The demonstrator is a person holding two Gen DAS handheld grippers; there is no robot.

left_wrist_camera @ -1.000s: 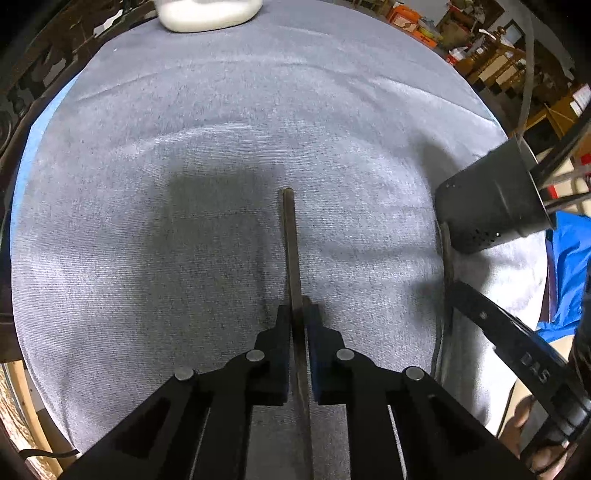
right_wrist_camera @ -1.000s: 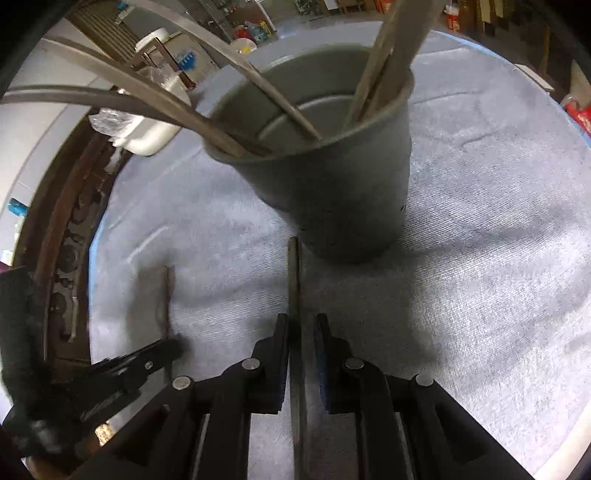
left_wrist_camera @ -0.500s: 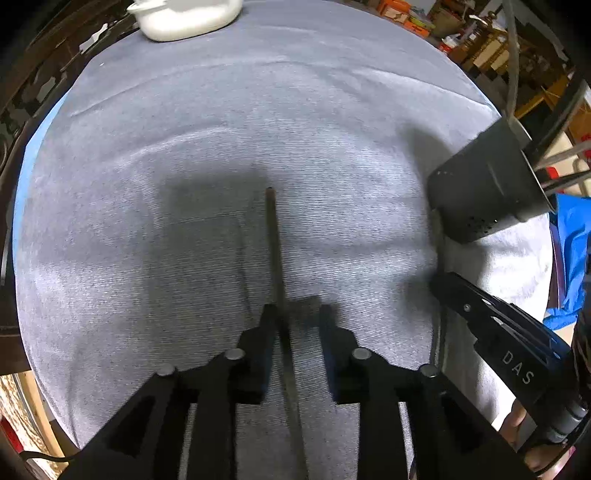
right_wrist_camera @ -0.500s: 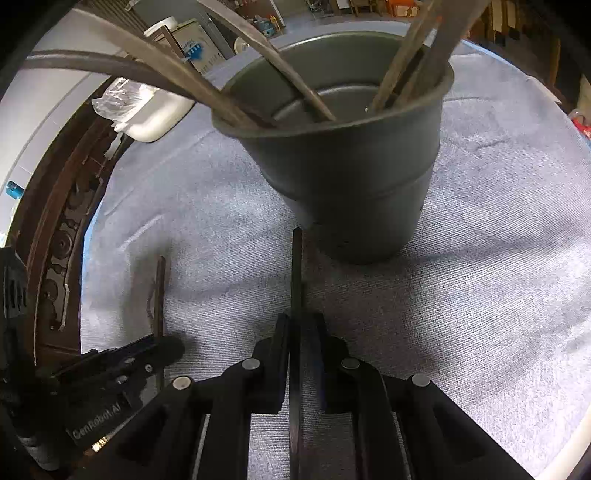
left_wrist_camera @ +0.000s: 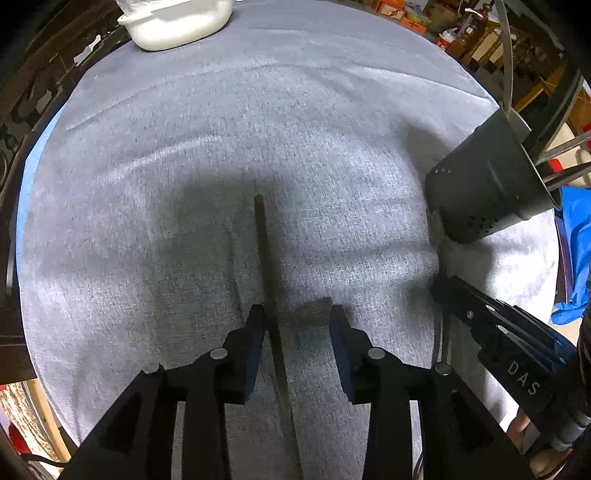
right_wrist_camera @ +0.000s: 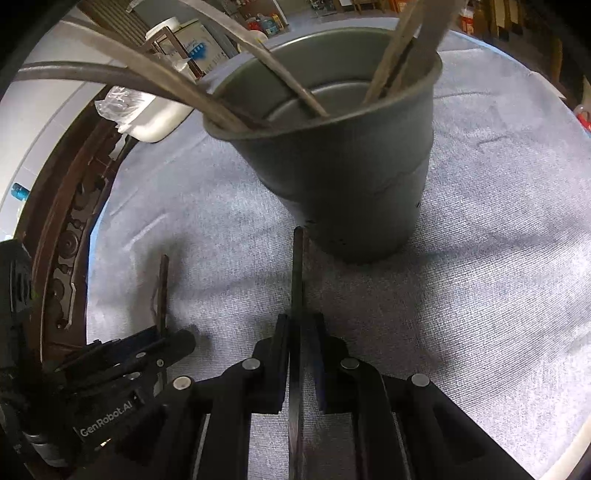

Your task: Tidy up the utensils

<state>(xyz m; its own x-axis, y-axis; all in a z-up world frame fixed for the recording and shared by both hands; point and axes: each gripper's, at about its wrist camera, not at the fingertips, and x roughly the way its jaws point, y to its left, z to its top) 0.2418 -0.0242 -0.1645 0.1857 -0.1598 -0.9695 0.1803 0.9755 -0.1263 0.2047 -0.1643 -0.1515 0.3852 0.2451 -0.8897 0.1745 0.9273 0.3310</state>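
L claw (left_wrist_camera: 297, 325) released: jaws have just been opening, a thin dark stick (left_wrist_camera: 266, 266) sits between them, close against the L-side pad (left_wrist_camera: 253, 347), clear gap to the other pad, so no grip. Can't tell if the stick lies flat on the grey cloth surface (left_wrist_camera: 258, 129) or leans on that pad.

R claw (right_wrist_camera: 300, 332) clenched on a 2nd thin dark stick (right_wrist_camera: 297, 273); its far tip is just beside the base of the grey holder cup (right_wrist_camera: 354, 184), touching or not can't tell. Cup stands upright on the cloth w/ several long utensils (right_wrist_camera: 162, 88) already in it, fanning over the rim L and R. White dish (left_wrist_camera: 177, 18) at far edge of the surface, well apart from both sticks.

Task things: 1 stick loose near mid-cloth by L claw, 1 stick in R claw next to the cup, rest in the cup.

Risks, my read:
- R stick tip is low by the cup wall; pushing fwd w/o lifting first could shove or tip the cup, and the leaning utensils make it top-heavy.
- On the way in, the stick could snag the fanned utensils and lever them out.
- Grip is narrow on a thin stick; it could swivel or slip while tilting up.
- L stick, if leaning on the pad, may roll or drag when the claw pulls off.
- Both claws are near each other; they could clash.
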